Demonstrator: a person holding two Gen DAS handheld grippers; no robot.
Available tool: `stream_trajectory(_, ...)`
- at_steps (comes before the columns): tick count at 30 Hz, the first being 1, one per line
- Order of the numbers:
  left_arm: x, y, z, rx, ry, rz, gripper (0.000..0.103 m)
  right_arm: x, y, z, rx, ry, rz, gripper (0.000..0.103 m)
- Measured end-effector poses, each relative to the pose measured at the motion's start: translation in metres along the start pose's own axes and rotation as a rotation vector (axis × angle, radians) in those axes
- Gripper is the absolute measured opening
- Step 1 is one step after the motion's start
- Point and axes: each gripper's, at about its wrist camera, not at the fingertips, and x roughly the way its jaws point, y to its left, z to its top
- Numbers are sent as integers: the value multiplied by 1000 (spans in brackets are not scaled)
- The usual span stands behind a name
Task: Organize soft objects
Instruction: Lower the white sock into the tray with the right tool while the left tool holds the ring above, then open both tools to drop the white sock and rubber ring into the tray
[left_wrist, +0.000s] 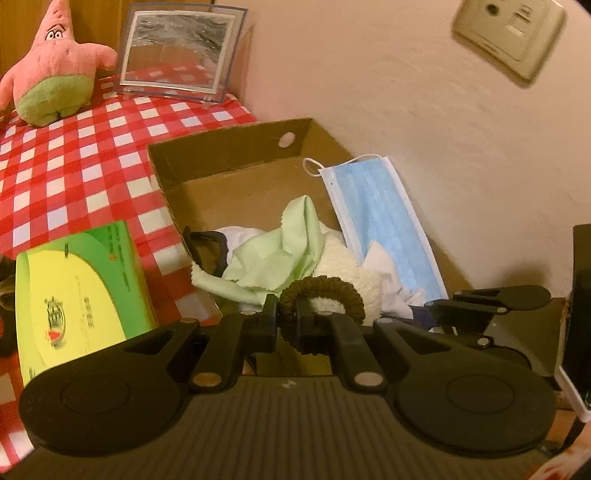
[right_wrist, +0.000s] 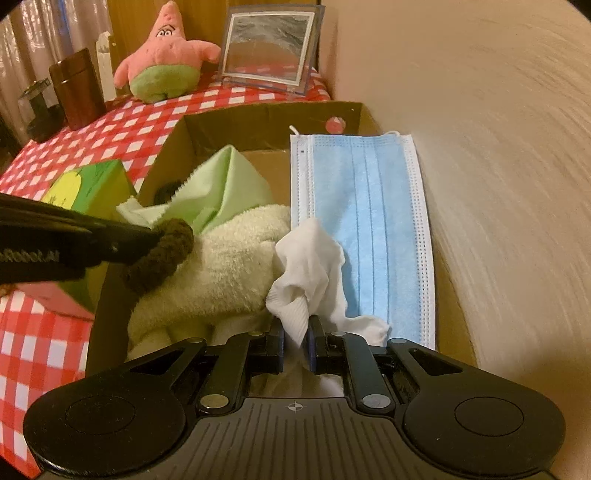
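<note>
A cardboard box (left_wrist: 229, 147) (right_wrist: 266, 114) on the checked table holds a green cloth (left_wrist: 280, 247) (right_wrist: 225, 184), a cream fluffy towel (left_wrist: 351, 284) (right_wrist: 229, 254) and a blue face mask (left_wrist: 384, 221) (right_wrist: 365, 221) leaning on its right wall. My left gripper (left_wrist: 286, 310) is shut on a brown scrunchie (left_wrist: 325, 291) (right_wrist: 162, 254), held over the towel in the box. My right gripper (right_wrist: 297, 328) is shut on a white cloth (right_wrist: 310, 266), held over the box beside the mask. The right gripper also shows at the right edge of the left wrist view (left_wrist: 491, 302).
A pink star plush (left_wrist: 55, 62) (right_wrist: 166, 55) and a clear photo frame (left_wrist: 177, 51) (right_wrist: 269, 51) stand at the table's back. A green-yellow tissue box (left_wrist: 77, 295) (right_wrist: 88, 184) lies left of the cardboard box. A brown jar (right_wrist: 77, 88) stands far left. The wall is close on the right.
</note>
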Motion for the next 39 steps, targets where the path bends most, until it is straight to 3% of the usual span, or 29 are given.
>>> stream_trajectory(15,29,24,41,-59,-24,30,9,38,2,50,-13,-71,39,12)
stream_trajectory(20,30,21,37,-40,-13,31,10,42,2,46,-26,-65,44,12)
stream_trajectory(22,28,21,35,-37,-12,28,16,38,0,43,-24,-68,46,13)
stream_trajectory(23,26,20,33,-30,-13,30,18,35,0,41,-24,-69,46,16)
stream_trajectory(25,21,19,31,-18,-20,34,32,30,-1,39,-27,-70,38,33)
stream_trajectory(26,18,18,30,-15,-22,35,35,26,-2,37,-28,-72,32,50)
stream_trajectory(27,15,18,29,-14,-23,31,37,22,-1,35,-28,-76,29,59)
stream_trajectory(39,-47,13,6,-17,-83,9,49,-40,12,4,-34,-138,-41,59)
